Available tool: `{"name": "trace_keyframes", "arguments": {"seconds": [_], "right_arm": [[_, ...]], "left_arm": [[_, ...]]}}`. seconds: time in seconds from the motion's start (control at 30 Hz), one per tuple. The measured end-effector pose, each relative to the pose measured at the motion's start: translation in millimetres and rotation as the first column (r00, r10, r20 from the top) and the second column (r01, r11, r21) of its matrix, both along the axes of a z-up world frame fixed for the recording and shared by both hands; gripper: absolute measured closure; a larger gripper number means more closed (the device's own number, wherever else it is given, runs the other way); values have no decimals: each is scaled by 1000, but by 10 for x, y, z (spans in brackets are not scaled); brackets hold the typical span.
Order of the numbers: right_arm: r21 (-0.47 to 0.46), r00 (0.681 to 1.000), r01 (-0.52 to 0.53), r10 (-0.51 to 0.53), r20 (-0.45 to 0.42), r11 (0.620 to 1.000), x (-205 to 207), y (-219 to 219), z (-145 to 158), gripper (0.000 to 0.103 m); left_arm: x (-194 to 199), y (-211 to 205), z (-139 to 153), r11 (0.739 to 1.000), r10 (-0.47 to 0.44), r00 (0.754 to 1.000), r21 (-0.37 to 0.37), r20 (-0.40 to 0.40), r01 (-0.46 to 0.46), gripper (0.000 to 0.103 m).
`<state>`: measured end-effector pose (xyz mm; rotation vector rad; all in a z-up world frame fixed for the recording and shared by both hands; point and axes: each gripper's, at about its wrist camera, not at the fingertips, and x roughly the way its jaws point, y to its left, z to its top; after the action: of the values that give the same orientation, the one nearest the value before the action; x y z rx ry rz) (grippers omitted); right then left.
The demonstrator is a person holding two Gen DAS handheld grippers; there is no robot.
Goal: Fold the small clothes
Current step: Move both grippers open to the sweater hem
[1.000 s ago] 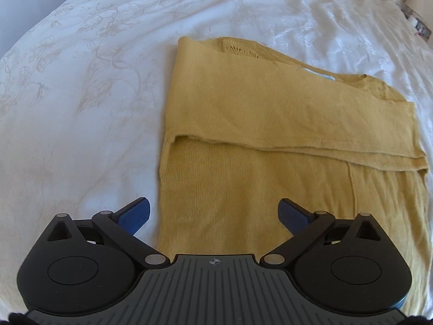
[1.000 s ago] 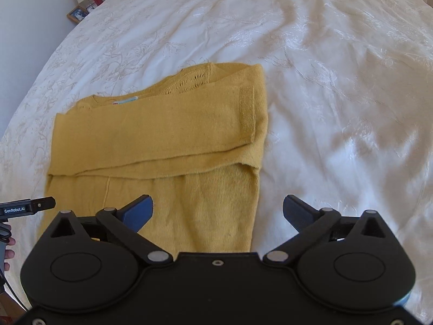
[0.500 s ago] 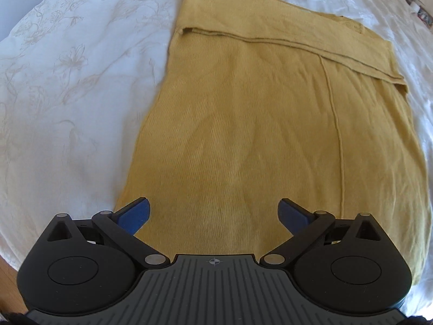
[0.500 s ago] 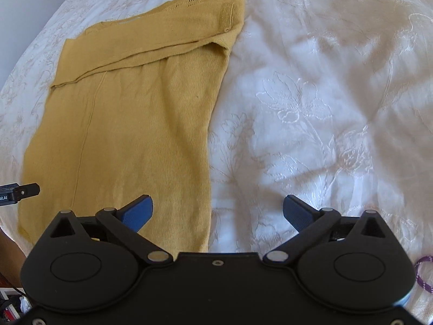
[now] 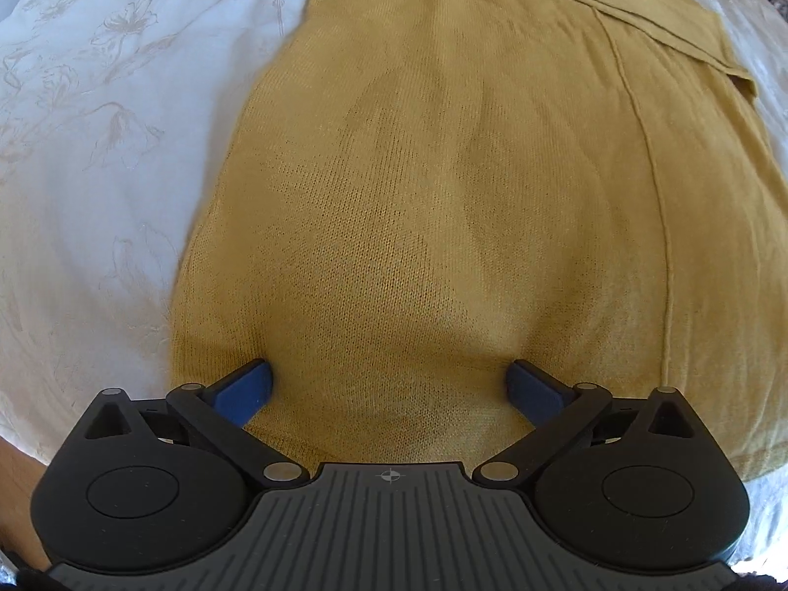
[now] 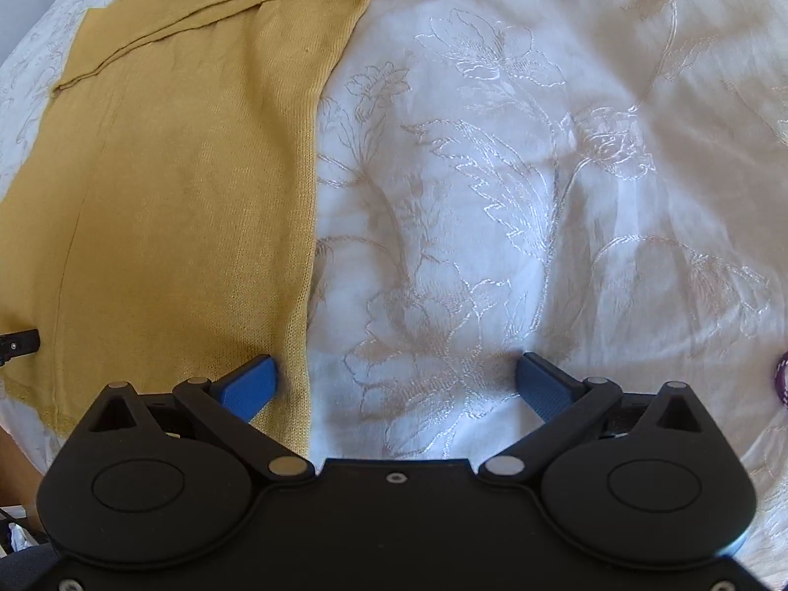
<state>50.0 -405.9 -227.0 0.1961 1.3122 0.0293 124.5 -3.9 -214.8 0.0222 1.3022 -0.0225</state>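
Note:
A mustard-yellow knit sweater lies flat on the white bedspread, its sleeves folded across the far end. My left gripper is open and pressed down near the sweater's near hem, both blue fingers sinking into the knit. In the right wrist view the same sweater fills the left half. My right gripper is open at the sweater's right side edge: its left finger rests on the knit, the right finger on bare bedspread.
The white embroidered bedspread spreads out to the right of the sweater. A small purple object shows at the right edge. The bed's near edge lies just below the hem, with brown floor at lower left. The tip of the other gripper pokes in at left.
Both grippers have drawn back from the folded sleeves toward the near hem and lowered onto the cloth. Both stay open.

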Motion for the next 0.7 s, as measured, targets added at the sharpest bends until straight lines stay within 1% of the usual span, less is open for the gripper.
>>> {"name": "trace_keyframes", "arguments": {"seconds": [0.13, 0.27, 0.33, 0.4, 0.47, 0.5, 0.53, 0.6, 0.7], "right_arm": [[-7, 998, 37, -37, 48, 999, -78, 17, -59, 0], [-44, 995, 43, -39, 91, 998, -220, 88, -86, 0], [-82, 996, 36, -29, 86, 996, -249, 169, -90, 0], [-103, 998, 27, -21, 64, 994, -225, 243, -89, 0], [-93, 999, 31, -27, 42, 995, -198, 268, -73, 0], [-79, 999, 39, -37, 36, 996, -211, 258, -63, 0], [-62, 998, 49, -47, 34, 997, -231, 239, -50, 0], [-31, 997, 61, -60, 40, 998, -320, 209, -24, 0], [-2, 997, 69, -69, 47, 998, -515, 208, 3, 0]], "left_arm": [[-15, 79, -27, 1000, -4, 1000, -27, 15, 4, 0], [-220, 84, -22, 1000, -9, 997, -25, 77, 11, 0], [-296, 84, -25, 1000, -11, 995, -19, 94, 13, 0], [-342, 96, -1, 999, -34, 995, -26, 95, 37, 0], [-433, 146, 45, 997, -64, 991, -37, 118, 69, 2], [-506, 196, 76, 995, -78, 988, -43, 136, 85, 9], [-579, 230, 117, 994, -91, 984, -44, 150, 98, 11], [-712, 304, 211, 993, -106, 981, -27, 161, 112, 12], [-908, 424, 268, 993, -122, 975, 12, 183, 122, 12]]}}
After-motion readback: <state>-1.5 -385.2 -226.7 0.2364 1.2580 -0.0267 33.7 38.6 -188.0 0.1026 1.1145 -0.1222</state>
